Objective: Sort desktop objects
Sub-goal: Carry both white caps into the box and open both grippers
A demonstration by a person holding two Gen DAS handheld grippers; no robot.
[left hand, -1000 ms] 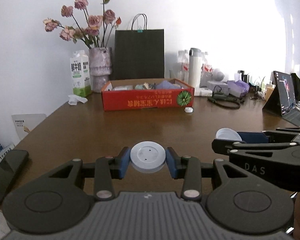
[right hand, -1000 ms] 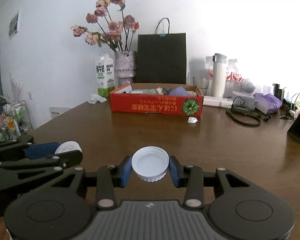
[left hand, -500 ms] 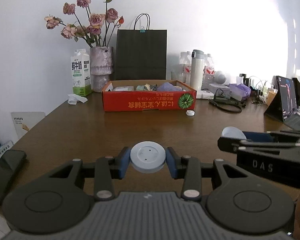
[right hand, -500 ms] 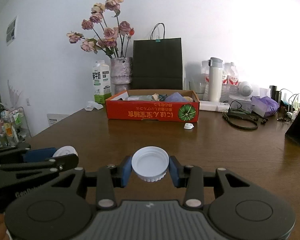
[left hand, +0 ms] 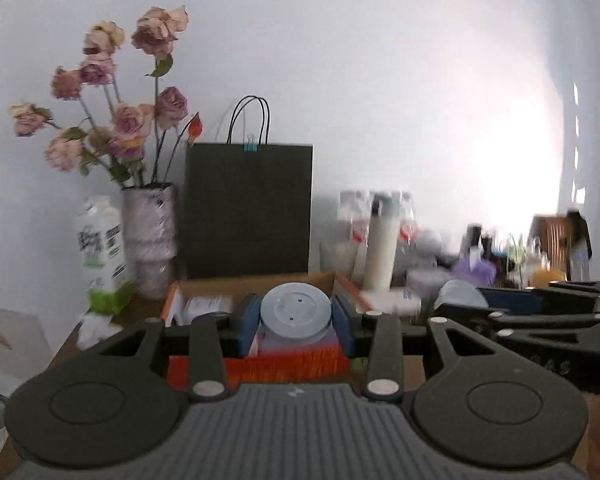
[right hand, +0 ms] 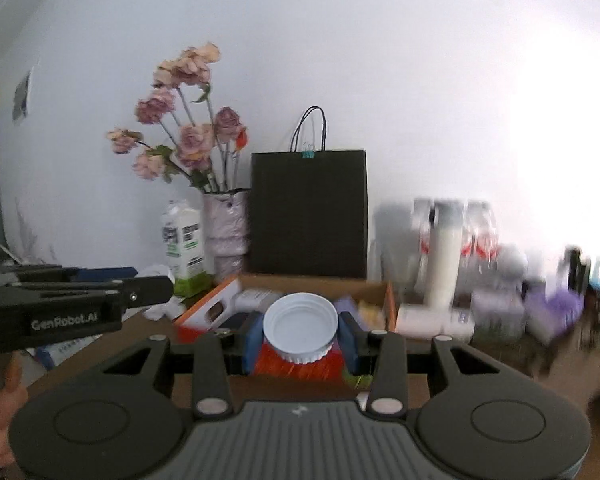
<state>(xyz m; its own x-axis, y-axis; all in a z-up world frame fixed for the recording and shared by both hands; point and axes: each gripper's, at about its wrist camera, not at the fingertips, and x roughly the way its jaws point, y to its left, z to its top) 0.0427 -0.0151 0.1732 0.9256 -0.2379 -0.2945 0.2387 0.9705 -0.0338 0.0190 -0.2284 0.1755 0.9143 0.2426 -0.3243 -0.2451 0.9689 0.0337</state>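
— Between the blue pads of our left gripper (left hand: 296, 322) we are clamping a grey disc-shaped lid (left hand: 295, 312), flat face up, so it cannot tip out.

— And our right gripper (right hand: 300, 338) is pinching a white ribbed cap (right hand: 300, 328) by its rim, hollow side up. Both are hanging in the air just before the red cardboard box (right hand: 300, 364).

— We are probably carrying them side by side because that box, already holding odds and ends, looks like the place for sorted things.

— Agreed; we are keeping both grips clenched until we are over it.
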